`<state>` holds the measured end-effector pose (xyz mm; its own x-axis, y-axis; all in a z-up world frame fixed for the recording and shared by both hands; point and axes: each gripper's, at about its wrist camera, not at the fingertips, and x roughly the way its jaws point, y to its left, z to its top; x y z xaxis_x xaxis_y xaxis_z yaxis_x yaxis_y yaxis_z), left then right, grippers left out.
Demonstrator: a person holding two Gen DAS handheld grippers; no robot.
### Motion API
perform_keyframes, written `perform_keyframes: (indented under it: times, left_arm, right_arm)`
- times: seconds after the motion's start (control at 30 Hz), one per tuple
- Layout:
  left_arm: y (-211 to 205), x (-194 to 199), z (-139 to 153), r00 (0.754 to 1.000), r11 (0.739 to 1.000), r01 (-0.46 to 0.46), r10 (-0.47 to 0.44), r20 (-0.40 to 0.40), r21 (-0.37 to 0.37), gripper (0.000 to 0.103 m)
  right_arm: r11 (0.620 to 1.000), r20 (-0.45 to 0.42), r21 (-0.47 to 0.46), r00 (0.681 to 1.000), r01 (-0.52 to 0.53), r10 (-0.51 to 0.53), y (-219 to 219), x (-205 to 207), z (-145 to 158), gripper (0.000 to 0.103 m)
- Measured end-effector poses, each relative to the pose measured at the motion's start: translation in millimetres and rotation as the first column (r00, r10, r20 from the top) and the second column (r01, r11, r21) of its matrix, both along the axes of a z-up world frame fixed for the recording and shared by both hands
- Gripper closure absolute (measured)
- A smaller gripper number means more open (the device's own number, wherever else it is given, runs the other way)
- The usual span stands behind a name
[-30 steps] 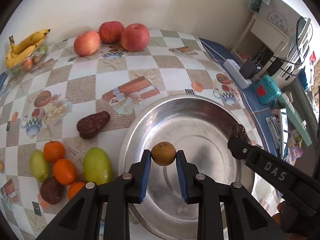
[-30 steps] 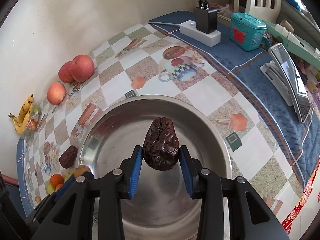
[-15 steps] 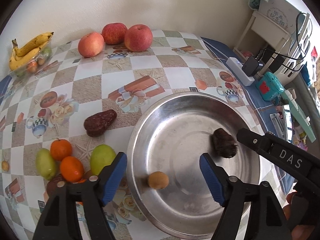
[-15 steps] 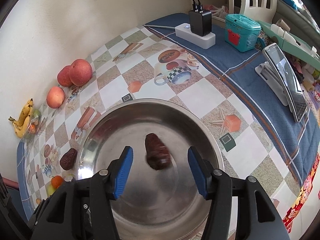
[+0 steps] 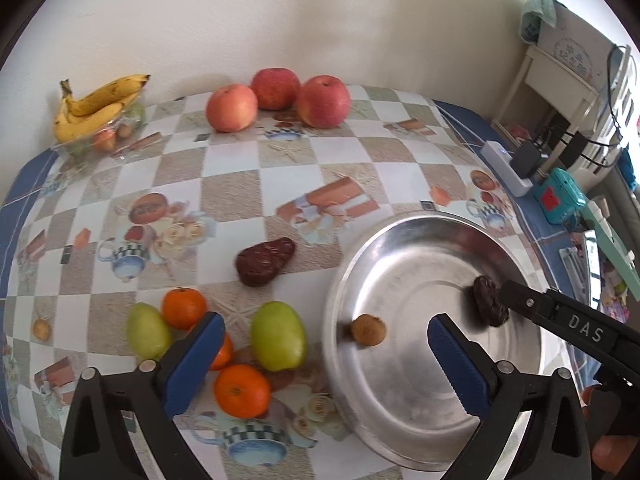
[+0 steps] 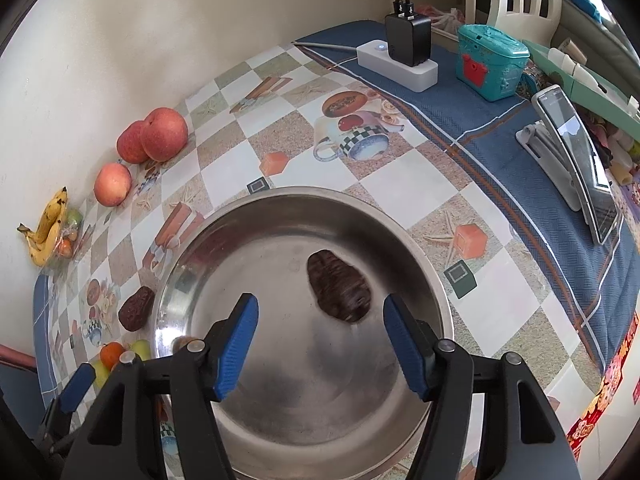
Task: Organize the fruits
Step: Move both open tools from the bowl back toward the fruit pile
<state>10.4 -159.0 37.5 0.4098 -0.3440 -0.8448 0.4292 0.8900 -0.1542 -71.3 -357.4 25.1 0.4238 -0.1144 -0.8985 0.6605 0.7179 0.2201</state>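
Observation:
A steel bowl holds a small brown round fruit and a wrinkled dark date. My left gripper hangs open above the bowl's left rim, with nothing between its blue pads. My right gripper is open over the bowl, just short of the date. On the table left of the bowl lie another dark date, two green fruits and oranges. Three apples and bananas sit by the wall.
A white power strip with a black charger, a teal box and a phone on a stand sit on the blue cloth to the right. The wall borders the table's far side.
Both grippers opened and let their fruit fall into the bowl, then drew back. The left view has shifted left, bringing the oranges and green fruits more into view.

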Motion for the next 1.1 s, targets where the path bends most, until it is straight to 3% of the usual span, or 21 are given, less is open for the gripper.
perform_keyframes:
  times: [0.13, 0.2, 0.47, 0.67, 0.77, 0.93, 1.1]
  left_arm:
    - [10.8, 5.1, -2.6, 0.999, 0.999, -0.042, 0.041, 0.022, 0.025, 0.0]
    - [15.9, 7.4, -3.8, 0.997, 0.997, -0.064, 0.063, 0.036, 0.041, 0.0]
    - [54.5, 25.4, -12.9, 0.976, 0.973, -0.218, 0.216, 0.037, 0.07, 0.0]
    - [91.0, 31.8, -8.5, 0.943, 0.947, -0.319, 0.314, 0.107, 0.037, 0.0]
    - [106.2, 36.6, -9.0, 0.939, 0.941, -0.338, 0.337, 0.076, 0.011, 0.0]
    - [123.8, 40.8, -16.4, 0.935, 0.934, -0.351, 0.347, -0.071, -0.061, 0.0]
    - [132.6, 35.0, -16.9, 0.935, 0.936, -0.351, 0.349, -0.065, -0.022, 0.0]
  right_arm:
    - [1.0, -0.014, -0.013, 1.0, -0.024, 0.024, 4.0, 3.1, -3.1, 0.017]
    - [0.999, -0.029, -0.033, 0.999, -0.041, 0.04, 7.9, 5.5, -5.4, 0.012]
    - [0.987, -0.057, -0.053, 0.988, -0.149, 0.146, 36.2, 19.2, -14.0, 0.011]
    - [0.971, -0.01, -0.038, 0.971, -0.238, 0.238, 60.8, 28.6, -9.3, 0.011]
    - [0.96, -0.002, -0.038, 0.961, -0.277, 0.277, 70.7, 32.2, -9.0, 0.011]
    - [0.954, 0.017, -0.006, 0.954, -0.3, 0.3, 77.1, 34.5, -9.0, 0.011]
    - [0.956, 0.03, 0.035, 0.957, -0.291, 0.29, 77.0, 35.8, -12.7, 0.011]
